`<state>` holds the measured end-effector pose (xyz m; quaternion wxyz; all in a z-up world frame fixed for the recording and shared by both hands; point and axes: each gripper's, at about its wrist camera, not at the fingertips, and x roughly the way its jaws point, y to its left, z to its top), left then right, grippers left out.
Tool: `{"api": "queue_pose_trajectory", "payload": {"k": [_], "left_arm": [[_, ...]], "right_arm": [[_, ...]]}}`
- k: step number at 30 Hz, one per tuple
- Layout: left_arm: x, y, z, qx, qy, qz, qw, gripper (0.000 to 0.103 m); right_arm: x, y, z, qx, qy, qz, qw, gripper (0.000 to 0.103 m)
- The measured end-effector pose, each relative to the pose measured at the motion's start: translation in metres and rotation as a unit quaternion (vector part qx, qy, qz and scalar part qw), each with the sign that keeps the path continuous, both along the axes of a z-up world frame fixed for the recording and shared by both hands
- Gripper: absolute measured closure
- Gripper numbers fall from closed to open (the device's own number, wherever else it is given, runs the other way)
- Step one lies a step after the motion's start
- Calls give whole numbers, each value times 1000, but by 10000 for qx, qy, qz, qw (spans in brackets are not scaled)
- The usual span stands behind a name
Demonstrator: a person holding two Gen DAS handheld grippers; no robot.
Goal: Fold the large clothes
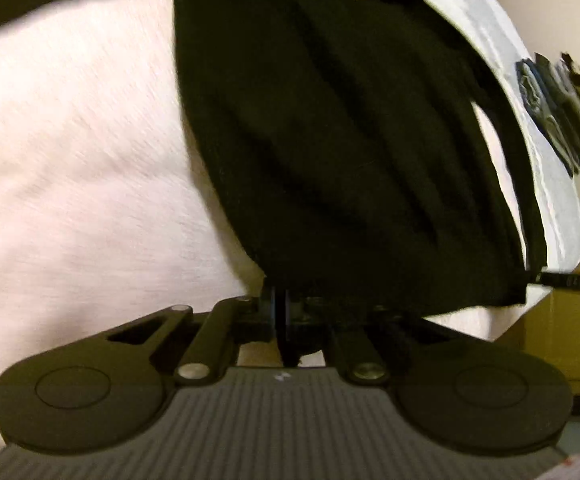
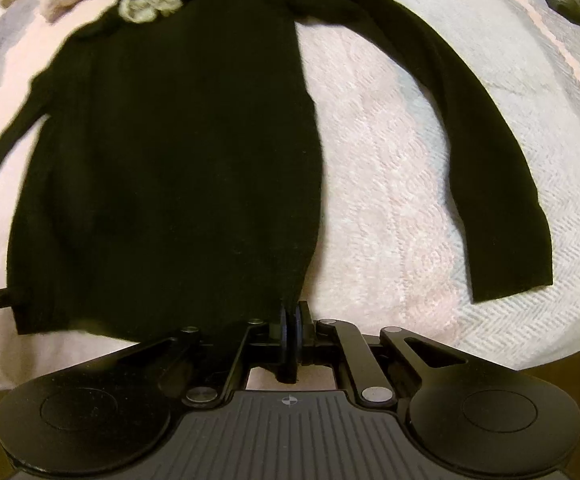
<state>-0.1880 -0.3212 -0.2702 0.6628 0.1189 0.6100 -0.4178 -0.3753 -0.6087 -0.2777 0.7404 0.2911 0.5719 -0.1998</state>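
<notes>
long-sleeved black knit sweater point(image 2: 169, 152) spread flat on pale pink textured bedspread point(image 2: 390, 184) | left gripper point(image 1: 281, 312) clenched on sweater's hem corner | right gripper point(image 2: 291, 316) clenched on opposite hem corner | right sleeve lies outstretched

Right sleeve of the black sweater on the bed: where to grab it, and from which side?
Take the sleeve at its cuff end, the free squared tip lying flat on the pink bedspread, apart from the sweater body. Come from the near bed edge, jaws straddling the cuff hem. The right gripper looks clamped on the bottom hem, so it would need to release first.
</notes>
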Motion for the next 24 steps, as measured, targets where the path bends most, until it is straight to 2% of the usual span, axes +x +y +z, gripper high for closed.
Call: {"api": "queue_pose_trajectory", "payload": {"k": [3, 5, 9, 12, 15, 17, 18, 20, 22, 24], "left_arm": [[5, 28, 32, -45, -170, 51, 9998, 102], [9, 38, 36, 33, -220, 132, 9997, 102], [6, 32, 7, 248, -92, 149, 9995, 102], [0, 33, -2, 324, -54, 184, 9993, 101], [3, 26, -10, 458, -40, 134, 9989, 101], [10, 20, -8, 514, 63, 89, 9986, 97], [14, 18, -3, 566, 21, 37, 9984, 92], [21, 17, 10, 693, -160, -89, 9974, 91], [33, 15, 24, 848, -422, -145, 9954, 91], [51, 2, 37, 963, -758, -127, 9924, 91]], "right_arm": [[4, 13, 19, -4, -125, 317, 9994, 103], [-4, 8, 19, -87, -72, 425, 9990, 103], [3, -12, -17, 178, 125, 193, 9996, 103], [1, -7, -16, 60, 415, 129, 9990, 103], [-10, -14, -32, 204, 748, -161, 9969, 103], [-8, -22, -25, 124, 596, -230, 9979, 103], [-2, -26, -15, -80, 509, -109, 9986, 103], [18, -34, 5, -504, 260, 231, 9981, 103], [45, -47, 22, -851, -90, 590, 9946, 96], [81, -64, 34, -1082, -509, 948, 9883, 78]]}}
